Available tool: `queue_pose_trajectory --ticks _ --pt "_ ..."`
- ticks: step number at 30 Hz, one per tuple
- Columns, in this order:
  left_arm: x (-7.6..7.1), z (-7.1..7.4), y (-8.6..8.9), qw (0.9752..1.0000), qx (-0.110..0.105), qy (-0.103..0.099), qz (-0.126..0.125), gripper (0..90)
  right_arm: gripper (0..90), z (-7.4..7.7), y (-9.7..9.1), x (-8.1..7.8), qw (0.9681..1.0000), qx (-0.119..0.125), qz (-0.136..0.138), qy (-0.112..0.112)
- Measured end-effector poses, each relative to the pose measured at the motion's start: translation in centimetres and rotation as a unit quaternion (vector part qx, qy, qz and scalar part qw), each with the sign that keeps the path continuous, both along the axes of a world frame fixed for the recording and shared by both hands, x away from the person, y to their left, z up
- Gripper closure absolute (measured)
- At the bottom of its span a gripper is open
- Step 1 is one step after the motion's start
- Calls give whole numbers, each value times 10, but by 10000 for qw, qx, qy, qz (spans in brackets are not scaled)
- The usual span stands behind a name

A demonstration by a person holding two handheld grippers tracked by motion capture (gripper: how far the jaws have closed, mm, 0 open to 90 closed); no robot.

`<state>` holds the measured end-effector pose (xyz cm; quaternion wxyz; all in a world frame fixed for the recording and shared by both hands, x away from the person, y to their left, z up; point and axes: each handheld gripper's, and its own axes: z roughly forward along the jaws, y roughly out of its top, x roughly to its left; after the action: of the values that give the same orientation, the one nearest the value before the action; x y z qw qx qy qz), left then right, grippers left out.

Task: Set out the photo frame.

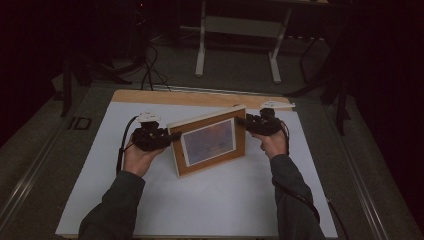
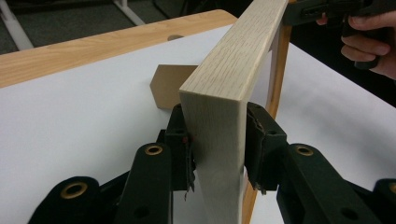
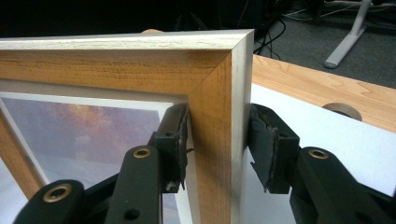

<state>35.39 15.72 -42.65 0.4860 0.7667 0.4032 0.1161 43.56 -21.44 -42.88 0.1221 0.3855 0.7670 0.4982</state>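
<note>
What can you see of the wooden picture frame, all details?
The rectangular brown wooden picture frame stands upright on the white table sheet, tilted a little, its front toward the person. It has a paler wood outer edge, mitred corners, a white mat and a hazy orange-blue picture. A brown stand flap shows behind it. The left tongs clamp one side edge; the right tongs straddle the opposite edge near the top corner.

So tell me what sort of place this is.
Probably a lab or workshop recording station: a wooden table covered by a white sheet, cables trailing over grey carpet, and a metal desk frame in the dim background.
</note>
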Motion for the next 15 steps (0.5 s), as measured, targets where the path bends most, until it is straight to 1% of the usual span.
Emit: queue_pose_trajectory --ticks 3,15 --pt "1 -1 1 10000 -29 3 -29 672 584 0 0 -1 10000 -12 -20 -16" --pt "7 -1 1 10000 -18 24 -66 666 585 0 -1 -4 10000 -3 -83 7"
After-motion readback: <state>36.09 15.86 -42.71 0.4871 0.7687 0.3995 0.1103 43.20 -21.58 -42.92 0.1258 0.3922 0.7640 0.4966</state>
